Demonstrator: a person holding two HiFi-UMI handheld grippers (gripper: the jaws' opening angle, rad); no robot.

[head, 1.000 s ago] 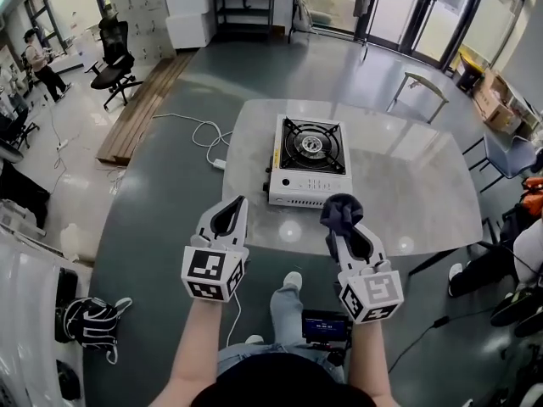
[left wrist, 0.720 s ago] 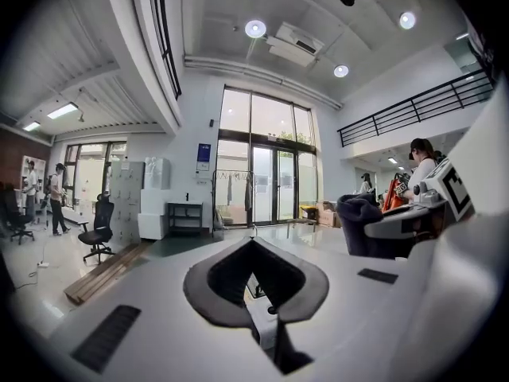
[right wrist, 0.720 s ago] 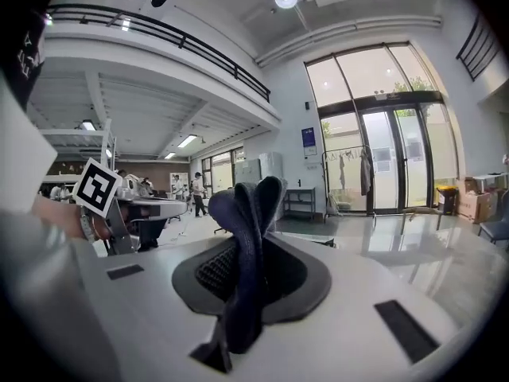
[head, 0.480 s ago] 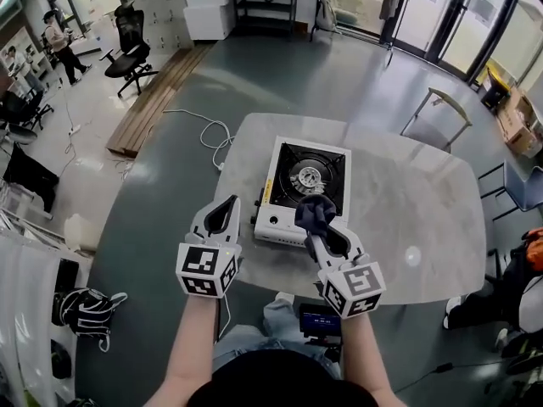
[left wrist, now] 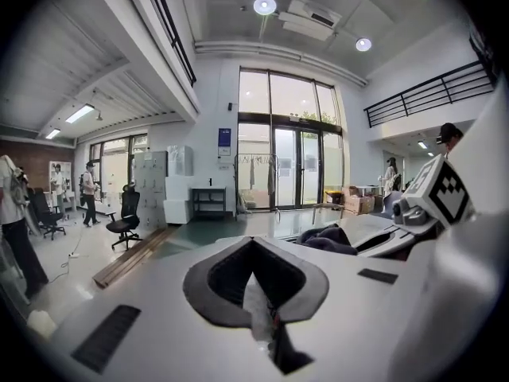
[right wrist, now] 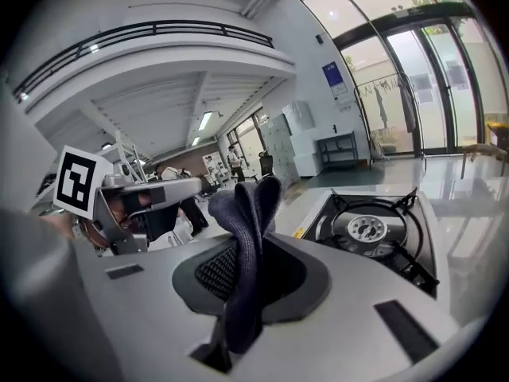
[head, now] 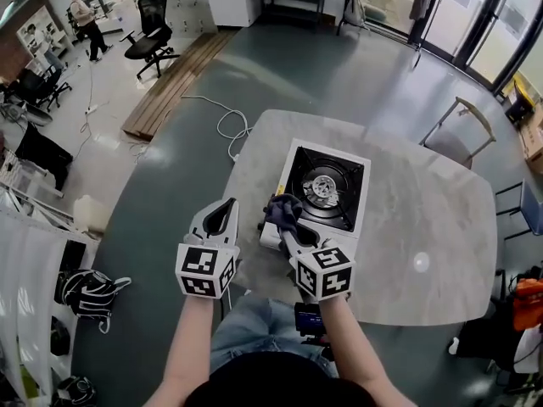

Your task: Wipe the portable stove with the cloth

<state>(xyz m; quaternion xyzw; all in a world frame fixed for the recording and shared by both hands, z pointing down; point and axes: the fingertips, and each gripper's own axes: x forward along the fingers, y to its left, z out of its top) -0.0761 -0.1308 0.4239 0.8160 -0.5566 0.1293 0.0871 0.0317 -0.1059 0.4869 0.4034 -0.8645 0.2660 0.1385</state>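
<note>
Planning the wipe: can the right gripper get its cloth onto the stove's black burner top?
Probably yes: the right gripper, shut on the dark blue cloth, is at the near-left corner of the white portable stove, and nothing stands over the black burner top.

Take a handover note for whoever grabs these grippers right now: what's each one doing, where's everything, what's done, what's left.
Left gripper: shut, empty, held left of the stove.
Right gripper: shut on the cloth, which bunches up out of the jaws.
Stove: on the table, burner up.
Cloth: at the stove's near left corner; whether it touches can't be told.
Done: cloth gripped and at the stove.
Left: wipe the stove's top and sides.
</note>
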